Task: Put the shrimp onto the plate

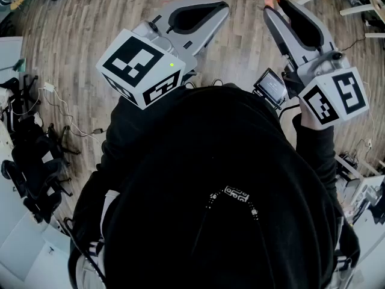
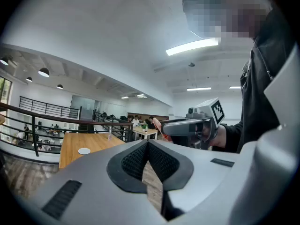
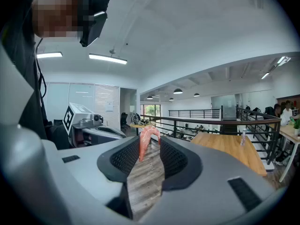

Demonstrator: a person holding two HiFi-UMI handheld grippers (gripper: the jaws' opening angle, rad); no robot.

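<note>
Both fingers of the right gripper (image 3: pixel 151 144) clamp the shrimp (image 3: pixel 143 144) only at their tips, high above the wooden floor (image 1: pixel 78 29); a jolt or slackened squeeze could drop it. Left of the shrimp, the left gripper (image 2: pixel 148 143) has its fingers together, empty. No sure plate shows beyond the shrimp

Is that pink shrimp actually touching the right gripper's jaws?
Touching. The right gripper view shows the shrimp pinched between the jaws of the right gripper, hanging above the floor.
</note>
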